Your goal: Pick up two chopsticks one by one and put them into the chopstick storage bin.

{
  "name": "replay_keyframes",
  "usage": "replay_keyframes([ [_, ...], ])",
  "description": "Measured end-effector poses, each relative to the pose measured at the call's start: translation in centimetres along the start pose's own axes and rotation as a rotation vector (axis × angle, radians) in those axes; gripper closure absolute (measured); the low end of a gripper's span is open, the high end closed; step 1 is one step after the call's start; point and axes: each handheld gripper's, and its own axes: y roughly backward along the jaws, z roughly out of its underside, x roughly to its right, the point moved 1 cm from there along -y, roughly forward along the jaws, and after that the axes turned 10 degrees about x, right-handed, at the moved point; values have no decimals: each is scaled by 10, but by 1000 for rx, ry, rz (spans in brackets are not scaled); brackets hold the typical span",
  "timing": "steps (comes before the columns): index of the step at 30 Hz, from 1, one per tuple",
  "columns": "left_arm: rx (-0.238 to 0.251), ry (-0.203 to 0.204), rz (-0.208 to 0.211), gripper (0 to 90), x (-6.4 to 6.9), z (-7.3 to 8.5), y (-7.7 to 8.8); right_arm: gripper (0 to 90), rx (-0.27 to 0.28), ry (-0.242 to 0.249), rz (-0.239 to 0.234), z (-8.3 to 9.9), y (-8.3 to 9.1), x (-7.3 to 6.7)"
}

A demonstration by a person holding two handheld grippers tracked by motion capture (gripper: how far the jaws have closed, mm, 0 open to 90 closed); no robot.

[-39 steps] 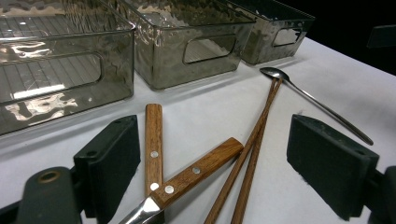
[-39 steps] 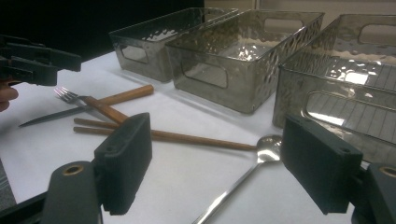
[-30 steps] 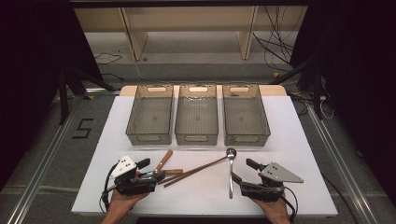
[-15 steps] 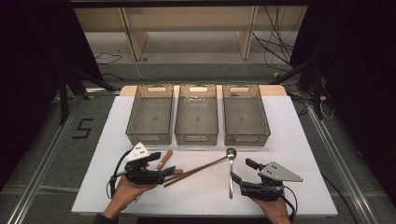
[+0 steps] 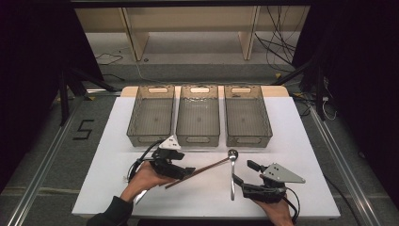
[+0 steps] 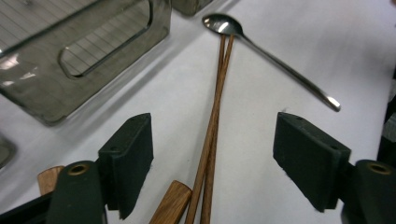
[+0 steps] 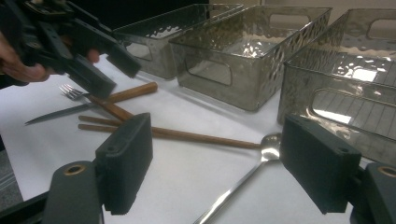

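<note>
Chopsticks (image 6: 212, 135) between spread jaws of left claw (image 5: 181, 170), hand angled inward; right claw (image 5: 243, 175) released, resting near spoon (image 5: 232, 172).

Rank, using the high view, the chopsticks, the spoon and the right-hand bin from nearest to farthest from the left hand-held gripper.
Measured from the left hand-held gripper:
1. Chopsticks, lying right under its jaws.
2. Spoon, further right, at mid-table.
3. Right-hand bin, at the far right of the row behind.

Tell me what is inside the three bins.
The three bins look empty in the high view: just ribbed floors. In the right hand-held gripper view their near walls hide the bottoms.
</note>
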Motion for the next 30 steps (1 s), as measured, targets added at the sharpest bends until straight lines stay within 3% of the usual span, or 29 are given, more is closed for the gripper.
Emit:
replay_keyframes([
  [9, -119, -11, 19, 416, -1, -5, -28, 265, -3, 0, -5, 1, -1, 0],
  [17, -221, 9, 46, 502, -3, -3, -50, 268, -4, -5, -6, 0, 0, 0],
  [30, -268, 6, 65, 610, -5, -1, -56, 271, -9, -1, -6, 1, -1, 0],
])
